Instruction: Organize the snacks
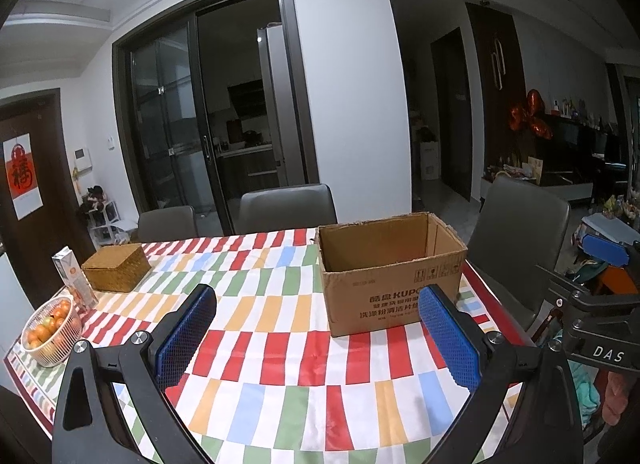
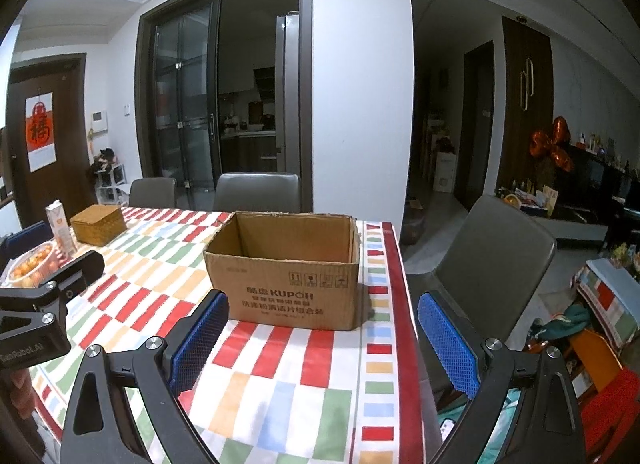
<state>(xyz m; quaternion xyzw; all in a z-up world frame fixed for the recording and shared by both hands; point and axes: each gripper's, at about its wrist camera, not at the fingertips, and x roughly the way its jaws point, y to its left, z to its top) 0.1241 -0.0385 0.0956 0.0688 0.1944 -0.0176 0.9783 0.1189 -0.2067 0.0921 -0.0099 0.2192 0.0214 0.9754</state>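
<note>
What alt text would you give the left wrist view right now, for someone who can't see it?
The left tongs hang open and empty above a checked tablecloth, facing an open cardboard box. Far left sit a woven basket, a carton and a bowl of oranges; grey chairs line the far edge.

**Readable markings, both wrist views**

Open brown corrugated cardboard box (image 2: 294,276) — front wall printed "KUPOH" after two Chinese characters; two smaller lines of Chinese text beneath, too fine to read. A row of four small handling pictograms above the brand, toward the front wall's right end.

Left of box, on the dark wooden door: red-and-white paper hanging (image 2: 40,132) bearing a large 福 character.

Right of box, left wrist view: black gripper body (image 1: 600,340), white letters "DAS".

Left of box, right wrist view: black gripper body (image 2: 30,328), "…taRobot.AI", start cut off.

White-and-orange drink carton (image 2: 60,226), left of box: print unreadable.
</note>
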